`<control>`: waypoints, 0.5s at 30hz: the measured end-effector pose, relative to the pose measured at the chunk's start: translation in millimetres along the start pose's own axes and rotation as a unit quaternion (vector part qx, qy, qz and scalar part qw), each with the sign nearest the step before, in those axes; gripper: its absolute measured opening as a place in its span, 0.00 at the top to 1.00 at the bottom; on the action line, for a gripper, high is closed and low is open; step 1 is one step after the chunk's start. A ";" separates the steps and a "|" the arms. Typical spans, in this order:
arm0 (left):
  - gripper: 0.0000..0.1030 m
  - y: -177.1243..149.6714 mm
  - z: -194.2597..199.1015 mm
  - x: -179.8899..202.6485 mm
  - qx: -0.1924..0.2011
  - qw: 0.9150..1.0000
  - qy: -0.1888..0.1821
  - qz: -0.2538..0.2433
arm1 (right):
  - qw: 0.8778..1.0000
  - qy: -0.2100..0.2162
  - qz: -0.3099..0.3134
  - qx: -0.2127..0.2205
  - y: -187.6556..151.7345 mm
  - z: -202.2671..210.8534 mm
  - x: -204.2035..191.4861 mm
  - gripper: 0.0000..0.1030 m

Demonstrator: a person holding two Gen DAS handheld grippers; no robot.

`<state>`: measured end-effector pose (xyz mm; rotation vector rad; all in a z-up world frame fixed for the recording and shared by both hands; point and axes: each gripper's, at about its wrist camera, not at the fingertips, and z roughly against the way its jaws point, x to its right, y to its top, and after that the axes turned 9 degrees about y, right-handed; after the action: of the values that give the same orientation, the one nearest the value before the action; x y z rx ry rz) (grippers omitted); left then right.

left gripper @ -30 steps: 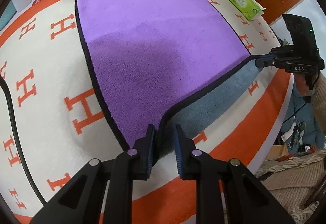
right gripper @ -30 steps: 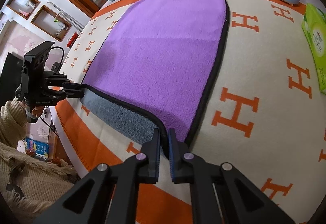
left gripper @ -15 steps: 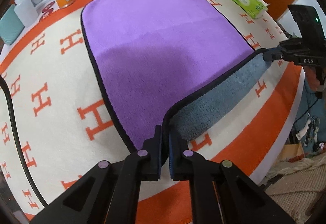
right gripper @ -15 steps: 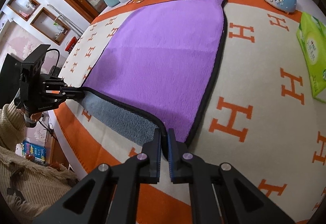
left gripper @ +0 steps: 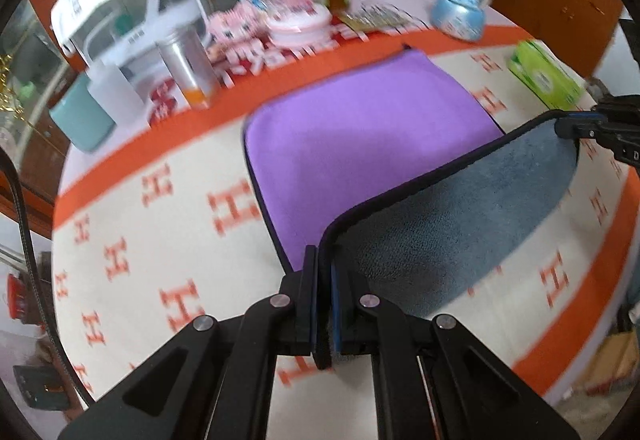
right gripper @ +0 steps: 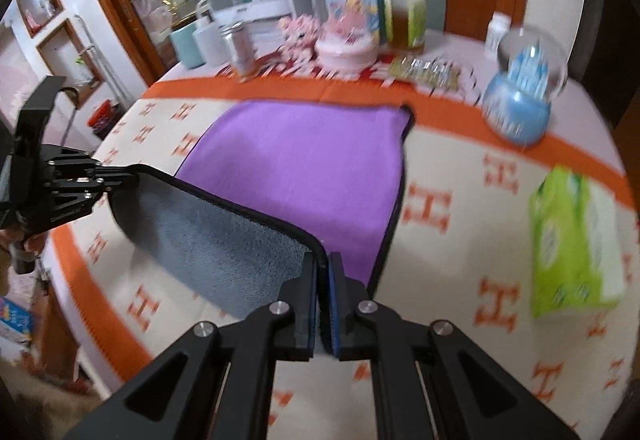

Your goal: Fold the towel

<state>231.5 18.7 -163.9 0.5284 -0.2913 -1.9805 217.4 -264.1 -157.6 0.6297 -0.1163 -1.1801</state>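
Towel (left gripper: 360, 127) lies purple side up on the cream cloth (left gripper: 132, 240) with its orange H marks, filling the middle of both frames, and its near edge is raised off the cloth so the grey underside (left gripper: 472, 224) faces the cameras. The left gripper (left gripper: 324, 272), at the bottom centre of the left wrist view, has its fingers pressed together on the black-trimmed near corner. The right gripper (right gripper: 323, 272), bottom centre of its own view, is clamped the same way on the other near corner. Each gripper also shows at the edge of the other's frame, gripping the far end of the lifted hem. A green tissue pack (right gripper: 572, 244) sits on the cloth at the right of the right wrist view, well apart from the towel. A blue snow globe (right gripper: 520, 95) stands beyond the towel's far corner, upper right.
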 end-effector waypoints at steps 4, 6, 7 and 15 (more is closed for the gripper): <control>0.97 34.3 -5.8 -9.6 0.026 0.999 0.023 0.015 | 0.999 -0.042 -0.006 0.012 33.8 -10.9 10.0 0.95; 0.97 51.1 -10.4 -13.3 0.035 0.999 0.034 0.021 | 0.998 -0.053 -0.016 0.021 49.0 -15.5 15.5 0.95; 0.97 59.9 -14.0 -15.0 0.039 0.998 0.042 0.022 | 0.998 -0.056 -0.019 0.025 55.3 -18.1 17.5 0.95; 0.97 103.3 -59.1 -31.4 0.037 0.995 0.071 0.052 | 0.995 -0.085 -0.043 0.032 99.7 -50.7 38.2 0.95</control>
<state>353.4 1.8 -164.4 0.6843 -0.2980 -1.8270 335.2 -254.7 -156.9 0.5945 -0.2754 -1.3165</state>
